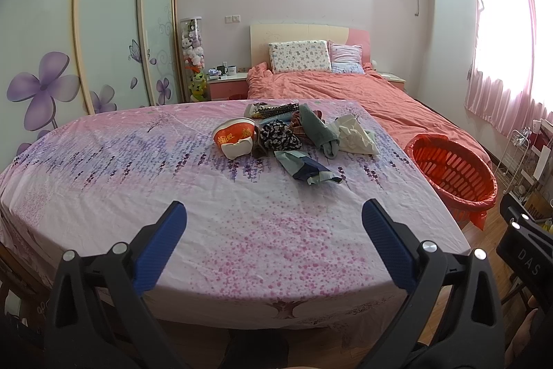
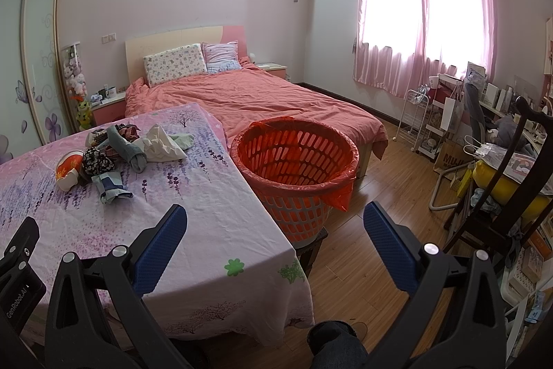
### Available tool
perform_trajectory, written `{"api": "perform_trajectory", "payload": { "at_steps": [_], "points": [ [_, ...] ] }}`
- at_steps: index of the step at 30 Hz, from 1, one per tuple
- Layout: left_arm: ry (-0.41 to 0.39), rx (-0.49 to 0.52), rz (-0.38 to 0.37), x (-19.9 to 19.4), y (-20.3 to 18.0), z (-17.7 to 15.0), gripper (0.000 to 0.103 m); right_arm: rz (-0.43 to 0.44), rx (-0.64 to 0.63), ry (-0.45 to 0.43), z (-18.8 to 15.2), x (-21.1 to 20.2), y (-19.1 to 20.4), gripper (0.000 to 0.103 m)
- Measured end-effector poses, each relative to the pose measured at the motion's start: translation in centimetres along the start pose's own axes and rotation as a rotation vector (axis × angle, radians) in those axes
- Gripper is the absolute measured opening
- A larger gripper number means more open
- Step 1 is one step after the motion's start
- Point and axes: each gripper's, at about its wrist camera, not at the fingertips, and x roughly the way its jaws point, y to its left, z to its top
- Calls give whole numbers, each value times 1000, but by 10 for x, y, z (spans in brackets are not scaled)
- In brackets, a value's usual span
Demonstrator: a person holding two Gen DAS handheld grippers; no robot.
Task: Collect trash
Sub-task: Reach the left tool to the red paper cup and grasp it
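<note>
Gaping, both jaws face crumpled trash (image 1: 293, 137) beside a slatted, seemingly plastic basket (image 2: 297, 175).

— What am I looking at on the table (image 1: 242, 230)?

— I see a matt printed cotton-like cloth over it, lightly creased. The trash pile (image 1: 293, 135) looks like crumpled paper and soft wrappers beside a glossy noodle cup (image 1: 233, 137).

— And the basket (image 2: 297, 168)?

— Slotted hard plastic, lined with thin shiny orange film. My left gripper (image 1: 274, 223) has matt black plastic arms, ribbed blue pads and bright metal pins. The floor (image 2: 363, 258) is smooth wood.
</note>
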Motion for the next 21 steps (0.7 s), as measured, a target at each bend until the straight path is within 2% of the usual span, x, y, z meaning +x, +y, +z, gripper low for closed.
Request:
{"api": "perform_trajectory", "payload": {
  "at_steps": [9, 14, 17, 21],
  "points": [
    [16, -4, 4, 6, -2, -1, 99, 3, -3, 4, -3, 1, 2, 101],
    [53, -42, 23, 30, 17, 2, 99, 13, -18, 19, -2, 19, 10, 101],
    [88, -73, 43, 52, 37, 7, 99, 44, -28, 45, 0, 33, 21, 101],
    [123, -109, 86, 83, 64, 16, 99, 129, -44, 91, 1, 52, 37, 101]
  ]
}}
